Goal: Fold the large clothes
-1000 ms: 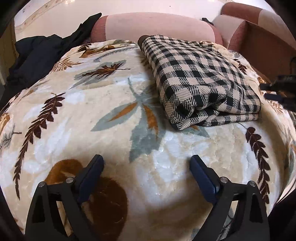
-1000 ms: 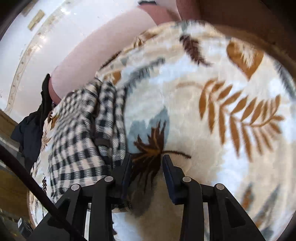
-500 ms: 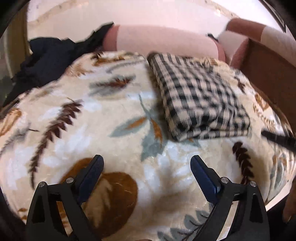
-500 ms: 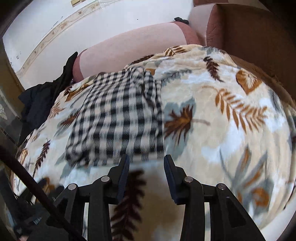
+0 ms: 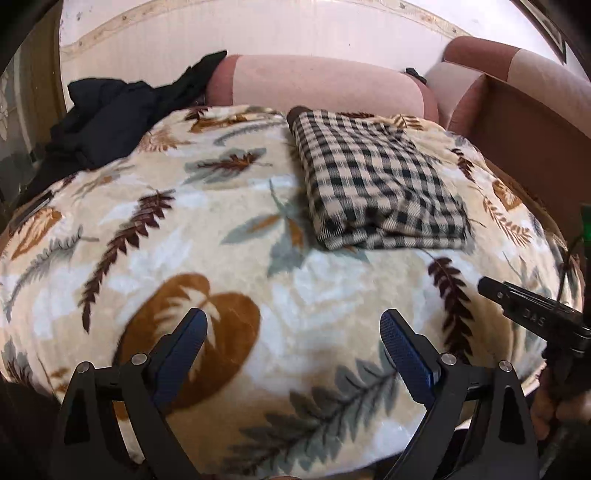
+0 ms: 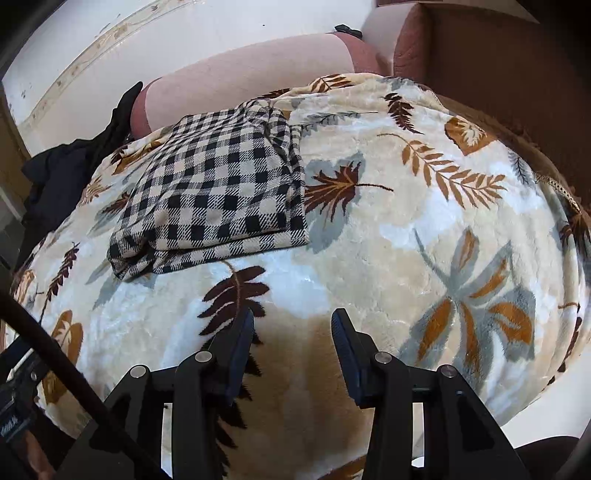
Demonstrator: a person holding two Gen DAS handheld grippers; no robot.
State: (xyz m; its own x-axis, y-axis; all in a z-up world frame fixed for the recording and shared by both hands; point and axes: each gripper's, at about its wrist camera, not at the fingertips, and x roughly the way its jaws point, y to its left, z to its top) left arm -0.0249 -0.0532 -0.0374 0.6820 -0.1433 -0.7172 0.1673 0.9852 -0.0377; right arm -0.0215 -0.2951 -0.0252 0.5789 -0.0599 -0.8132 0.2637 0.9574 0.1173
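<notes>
Already folded into a thick rectangle, the checked garment (image 5: 376, 181) lies flat on the leaf-patterned blanket (image 5: 229, 229), toward its far right part in the left wrist view; in the right wrist view the same garment (image 6: 218, 199) sits far and to the left, with its layered edges showing along the near side. Nothing touches it. Both grippers are well apart from it, over the near part of the blanket. The left gripper (image 5: 293, 339) has its jaws spread wide with only blanket between them. The right gripper (image 6: 291, 336) stands with a narrower gap between its jaws, also holding nothing, and it shows at the right edge of the left wrist view as a dark bar. Beyond the blanket runs a pink sofa backrest (image 5: 321, 85), with a brown and pink armrest (image 5: 517, 96) at the far right. A heap of black clothing (image 5: 103, 118) lies at the far left, partly on the blanket's edge and reaching up against the backrest. Behind everything is a white wall (image 5: 258, 33) with a pale patterned border strip
</notes>
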